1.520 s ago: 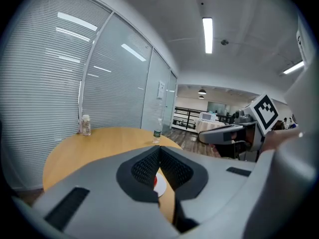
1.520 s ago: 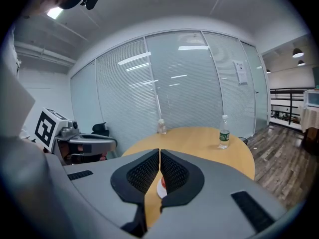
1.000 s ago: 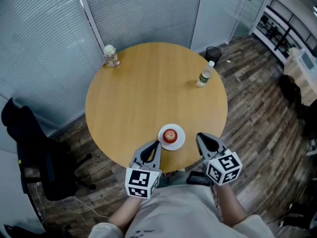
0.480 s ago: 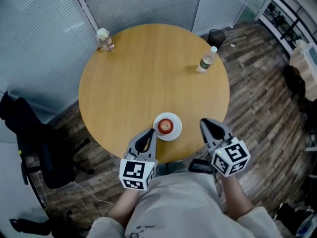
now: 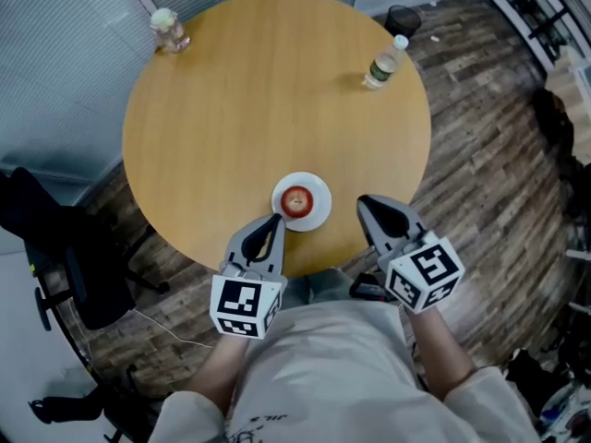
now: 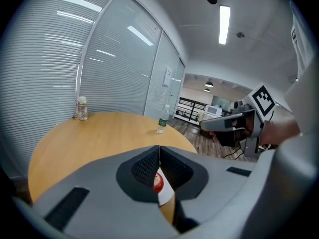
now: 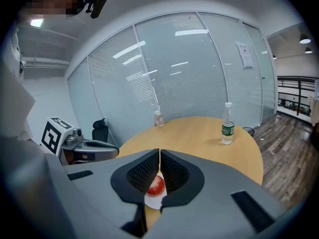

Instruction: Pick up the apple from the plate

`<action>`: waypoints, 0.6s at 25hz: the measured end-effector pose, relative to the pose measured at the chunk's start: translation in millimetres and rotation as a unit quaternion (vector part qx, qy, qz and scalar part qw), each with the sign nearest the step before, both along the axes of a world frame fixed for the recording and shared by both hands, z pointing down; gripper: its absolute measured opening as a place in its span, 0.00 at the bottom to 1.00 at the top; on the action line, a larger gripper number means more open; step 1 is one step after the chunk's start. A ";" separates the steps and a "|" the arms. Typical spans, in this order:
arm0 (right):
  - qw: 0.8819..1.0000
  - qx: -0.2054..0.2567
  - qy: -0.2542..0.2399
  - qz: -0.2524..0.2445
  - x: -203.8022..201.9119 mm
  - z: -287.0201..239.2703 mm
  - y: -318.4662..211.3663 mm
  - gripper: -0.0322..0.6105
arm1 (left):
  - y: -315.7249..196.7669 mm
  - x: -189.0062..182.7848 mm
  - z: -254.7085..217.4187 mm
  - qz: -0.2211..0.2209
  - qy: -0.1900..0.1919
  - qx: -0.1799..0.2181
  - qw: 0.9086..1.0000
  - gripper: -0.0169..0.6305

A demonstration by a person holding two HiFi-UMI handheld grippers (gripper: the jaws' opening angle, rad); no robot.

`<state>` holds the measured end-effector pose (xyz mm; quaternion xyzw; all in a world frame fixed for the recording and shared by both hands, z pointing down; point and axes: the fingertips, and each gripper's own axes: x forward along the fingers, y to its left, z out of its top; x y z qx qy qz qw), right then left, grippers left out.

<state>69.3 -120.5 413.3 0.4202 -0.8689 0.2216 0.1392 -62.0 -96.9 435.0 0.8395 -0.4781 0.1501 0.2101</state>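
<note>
Tools sit nearest the person: the left tool [image 5: 275,220] and the right tool [image 5: 363,201] each have their jaws pressed together with nothing between them, at the near edge of the round wooden counter [image 5: 259,109]. Just past them, between the two, the apple [image 5: 296,200] lies on a white plate [image 5: 319,209], untouched. The left tool's tip is just beside the plate; the right one's is a little apart. Farther off, a water bottle [image 5: 381,65] stands near the far right edge and a small jar [image 5: 167,29] at the far left.
</note>
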 end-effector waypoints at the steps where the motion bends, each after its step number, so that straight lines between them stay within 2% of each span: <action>1: 1.000 -0.003 0.000 -0.003 -1.1 2.0 0.2 0.10 | -0.8 0.3 2.8 0.001 -0.002 -0.003 1.000 0.03; 12: 0.999 -0.033 0.006 -0.013 -10.2 33.5 3.3 0.10 | 1.3 -4.4 35.6 0.010 -0.018 -0.037 0.999 0.07; 15: 0.999 -0.041 0.007 -0.016 -13.6 42.1 7.0 0.10 | -1.3 -1.2 42.9 0.015 -0.016 -0.034 0.999 0.08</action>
